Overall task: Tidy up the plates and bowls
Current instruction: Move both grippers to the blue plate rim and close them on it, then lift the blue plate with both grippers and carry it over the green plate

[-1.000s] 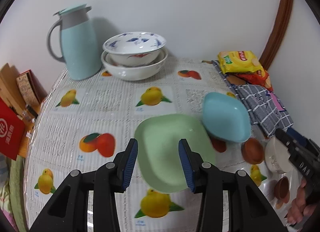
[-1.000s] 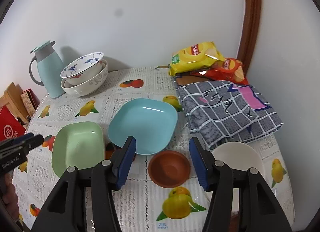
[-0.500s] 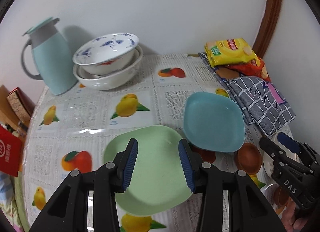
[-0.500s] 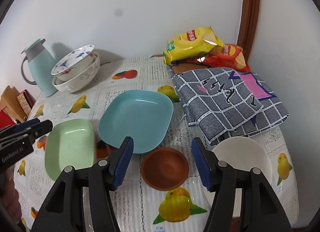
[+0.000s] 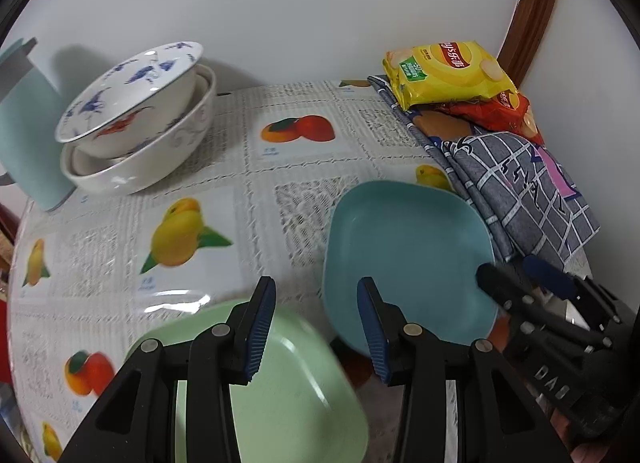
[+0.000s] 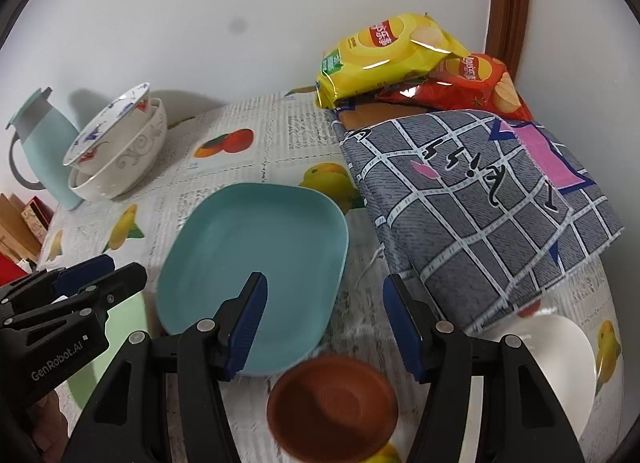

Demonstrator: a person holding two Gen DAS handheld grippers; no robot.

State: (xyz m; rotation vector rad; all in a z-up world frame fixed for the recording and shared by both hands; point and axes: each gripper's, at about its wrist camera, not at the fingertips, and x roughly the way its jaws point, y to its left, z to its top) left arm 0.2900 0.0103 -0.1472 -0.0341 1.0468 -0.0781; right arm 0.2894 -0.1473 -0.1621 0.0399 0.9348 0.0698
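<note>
Above green plate [image 5: 288, 403], left tool [image 5: 316, 327] tilted down

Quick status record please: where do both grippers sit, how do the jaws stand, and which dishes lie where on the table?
left gripper: over the green plate, jaws apart, nothing between them
right gripper: above the brown bowl, jaws apart, holding nothing
blue plate: flat, mid-table, beside the checked cloth
white bowl: near edge, partly under the cloth
stacked bowls: far left, by the jug
</note>
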